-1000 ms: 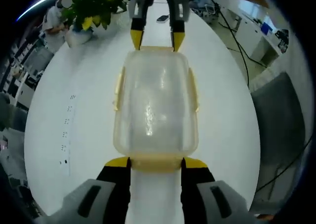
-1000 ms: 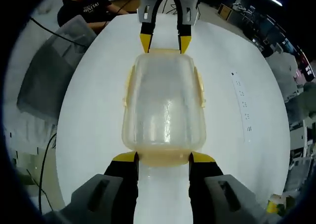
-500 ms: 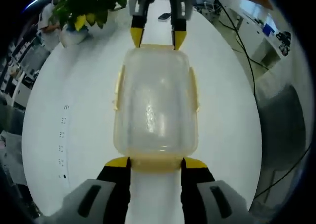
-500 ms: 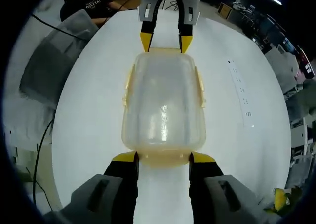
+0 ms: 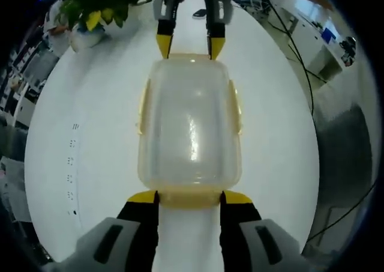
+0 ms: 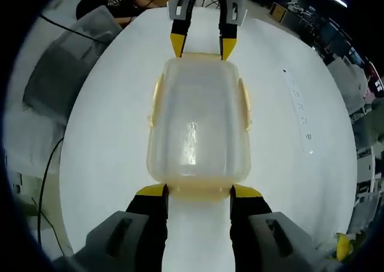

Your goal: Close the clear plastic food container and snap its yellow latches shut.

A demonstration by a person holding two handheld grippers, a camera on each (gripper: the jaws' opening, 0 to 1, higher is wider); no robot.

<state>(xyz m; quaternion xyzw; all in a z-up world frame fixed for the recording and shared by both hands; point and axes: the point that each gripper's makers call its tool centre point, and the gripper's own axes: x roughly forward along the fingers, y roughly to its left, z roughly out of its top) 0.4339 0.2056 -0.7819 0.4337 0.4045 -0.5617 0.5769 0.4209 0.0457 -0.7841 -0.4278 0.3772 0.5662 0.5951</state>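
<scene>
— Left gripper view: where's the container (image 5: 189, 131)?
— On the white table (image 5: 90, 134), lid on; the left gripper (image 5: 189, 196) stands spread at its near end latch (image 5: 189, 197), the right gripper (image 5: 188, 45) likewise parted at the far end.
— Counts?
— One container, two side latches (image 6: 156, 101), two grippers.

Left gripper (image 5: 189, 198): 2 jaws, each with a black body and a yellow tip. Behind each jaw sits a grey moulded housing with a dark slot-shaped recess.

Right gripper (image 6: 198, 192): same build, 2 black jaws with yellow tips and grey housings with dark recesses. Seen from the front in the left gripper view, it shows 2 slim black jaws ending in pointed yellow tips, mounted on a light grey bracket.
</scene>
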